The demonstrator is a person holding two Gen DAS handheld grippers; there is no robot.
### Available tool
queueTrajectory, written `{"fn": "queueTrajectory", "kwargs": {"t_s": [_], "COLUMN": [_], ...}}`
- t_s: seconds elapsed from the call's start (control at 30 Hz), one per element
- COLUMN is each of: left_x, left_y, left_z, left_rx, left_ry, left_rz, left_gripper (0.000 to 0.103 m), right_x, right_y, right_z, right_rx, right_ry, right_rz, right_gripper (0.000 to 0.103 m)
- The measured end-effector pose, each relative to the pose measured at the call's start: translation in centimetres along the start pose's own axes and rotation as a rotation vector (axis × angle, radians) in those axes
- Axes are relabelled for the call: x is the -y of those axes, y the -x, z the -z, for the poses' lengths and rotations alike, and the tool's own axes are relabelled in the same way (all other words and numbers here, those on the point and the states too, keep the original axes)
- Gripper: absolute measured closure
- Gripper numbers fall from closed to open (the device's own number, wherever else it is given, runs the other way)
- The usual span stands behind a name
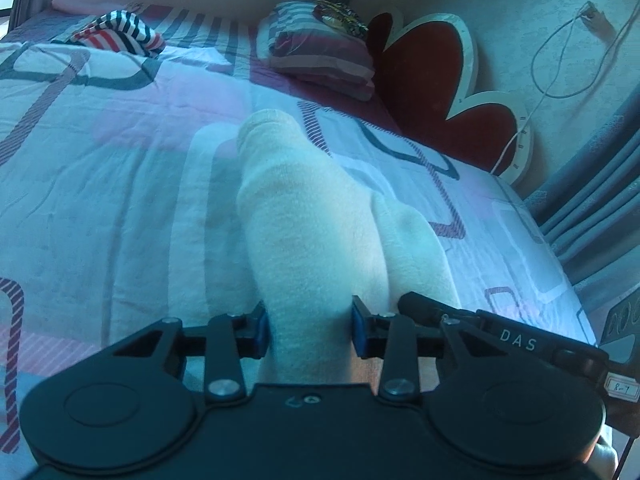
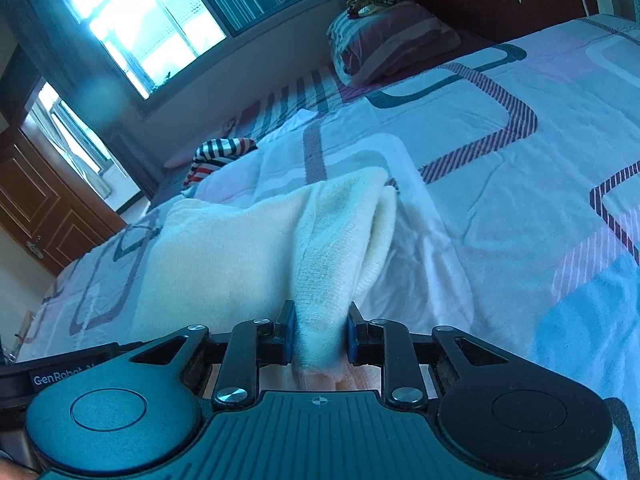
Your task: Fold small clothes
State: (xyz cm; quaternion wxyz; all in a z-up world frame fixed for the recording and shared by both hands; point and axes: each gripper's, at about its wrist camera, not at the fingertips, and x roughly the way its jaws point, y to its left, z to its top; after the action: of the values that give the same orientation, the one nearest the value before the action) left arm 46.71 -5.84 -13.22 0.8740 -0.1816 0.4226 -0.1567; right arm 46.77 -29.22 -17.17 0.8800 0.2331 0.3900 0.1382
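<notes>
A cream knitted garment (image 1: 304, 220) lies on the patterned bedsheet (image 1: 120, 200), bunched into a long ridge that runs away from the camera. My left gripper (image 1: 309, 332) is shut on its near end, blue pads pressing the cloth from both sides. In the right wrist view the same cream garment (image 2: 240, 248) spreads to the left, and a gathered fold of it is pinched in my right gripper (image 2: 319, 334), which is shut on it. Part of the right gripper's black body (image 1: 516, 344) shows just right of the left one.
A striped red, white and navy garment (image 1: 116, 32) (image 2: 218, 156) lies farther back on the bed. A folded striped quilt (image 1: 320, 48) sits by the red headboard (image 1: 424, 72). A white cable (image 1: 560, 68) hangs on the wall beside grey curtains (image 1: 600, 200).
</notes>
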Motion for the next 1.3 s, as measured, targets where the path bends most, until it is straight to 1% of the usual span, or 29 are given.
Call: {"fn": "queueTrajectory", "kwargs": {"t_s": [0.2,0.27,0.37,0.5,0.6,0.7,0.83,0.97,1.1,1.17,1.23,1.27,1.3], "left_x": [-0.4,-1.2,-3.4,-7.7,-11.6,-15.9,-21.5,-26.1,-30.1,-32.1,-34.0,-35.1,-35.8], "left_y": [3.3,4.8,7.5,11.7,15.2,18.7,22.3,24.0,24.2,23.6,22.6,22.2,21.7], "left_z": [-0.5,-0.7,-1.1,-1.3,-1.4,-1.9,-2.8,-3.7,-4.4,-4.2,-3.7,-3.4,-3.0], "left_rx": [0.043,0.062,0.086,0.12,0.142,0.158,0.171,0.18,0.175,0.166,0.135,0.12,0.113], "left_ry": [-0.007,-0.006,0.013,0.045,0.046,0.054,0.057,0.054,0.077,0.086,0.101,0.109,0.116], "left_rz": [0.023,0.019,0.01,-0.013,-0.028,-0.048,-0.084,-0.116,-0.137,-0.147,-0.157,-0.165,-0.172], "left_gripper": [0.068,0.068,0.068,0.068,0.068,0.068,0.068,0.068,0.068,0.068,0.067,0.067,0.063], "right_x": [-3.4,-4.9,-8.0,-13.1,-17.5,-22.4,-28.7,-33.7,-36.9,-37.5,-37.4,-37.2,-36.8], "right_y": [1.0,1.1,1.0,0.1,-1.0,-2.5,-5.3,-8.6,-12.1,-13.8,-15.4,-16.0,-16.5], "right_z": [-0.1,0.0,0.6,2.1,3.8,6.0,8.8,10.8,12.2,12.7,13.4,13.6,14.0], "right_rx": [0.017,0.017,0.015,0.003,-0.002,-0.007,-0.009,-0.019,-0.043,-0.06,-0.081,-0.093,-0.103], "right_ry": [0.01,0.01,0.027,0.044,0.057,0.053,0.055,0.054,0.067,0.069,0.072,0.073,0.072], "right_rz": [-0.056,-0.082,-0.116,-0.167,-0.191,-0.21,-0.23,-0.241,-0.234,-0.222,-0.205,-0.196,-0.182], "right_gripper": [0.08,0.08,0.08,0.08,0.08,0.08,0.08,0.08,0.08,0.08,0.08,0.08,0.08]}}
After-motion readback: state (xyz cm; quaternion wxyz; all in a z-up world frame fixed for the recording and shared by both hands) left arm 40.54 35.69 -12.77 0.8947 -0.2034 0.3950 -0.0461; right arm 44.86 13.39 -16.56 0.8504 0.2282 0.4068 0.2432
